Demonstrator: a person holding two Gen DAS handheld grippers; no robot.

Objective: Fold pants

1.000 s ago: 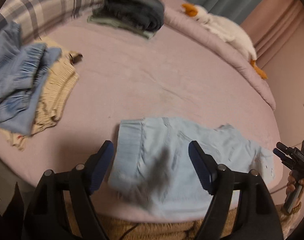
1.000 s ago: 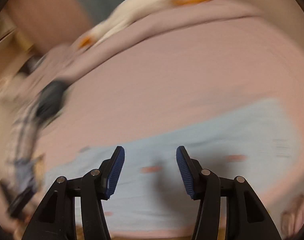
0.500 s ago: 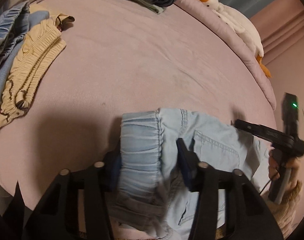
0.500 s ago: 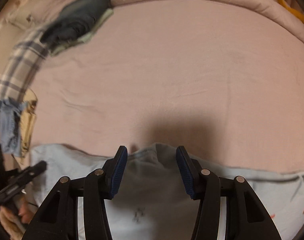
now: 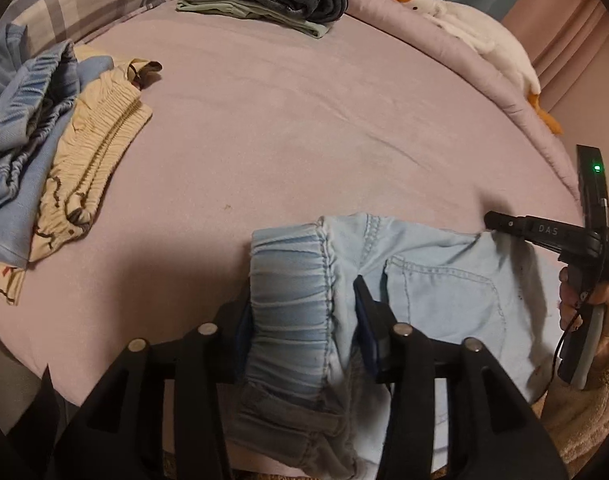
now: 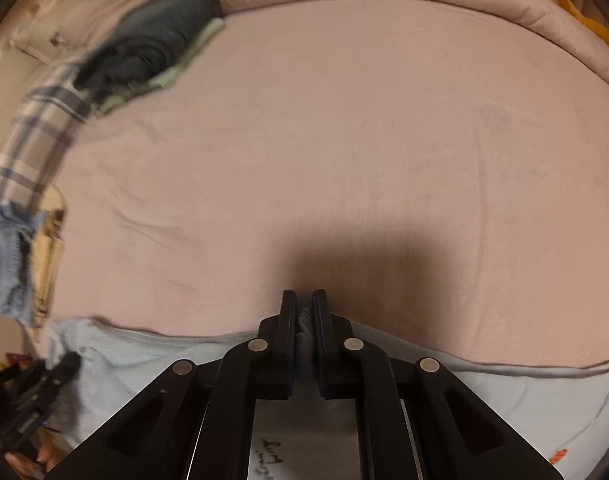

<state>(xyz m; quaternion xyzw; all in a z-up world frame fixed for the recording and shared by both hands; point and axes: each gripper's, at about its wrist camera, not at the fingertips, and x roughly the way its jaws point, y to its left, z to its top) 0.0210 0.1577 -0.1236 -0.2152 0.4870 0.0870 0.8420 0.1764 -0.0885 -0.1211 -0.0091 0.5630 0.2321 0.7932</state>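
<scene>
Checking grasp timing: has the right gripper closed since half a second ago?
Yes. The right gripper has shut on the light blue pants edge, against the unmoved pink bedsheet.

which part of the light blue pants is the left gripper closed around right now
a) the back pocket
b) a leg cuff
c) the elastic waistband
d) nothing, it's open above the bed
c: in the left wrist view the left gripper has its two fingers pressed against either side of the gathered elastic waistband of the light blue pants, with the back pocket lying off to the side.
</scene>
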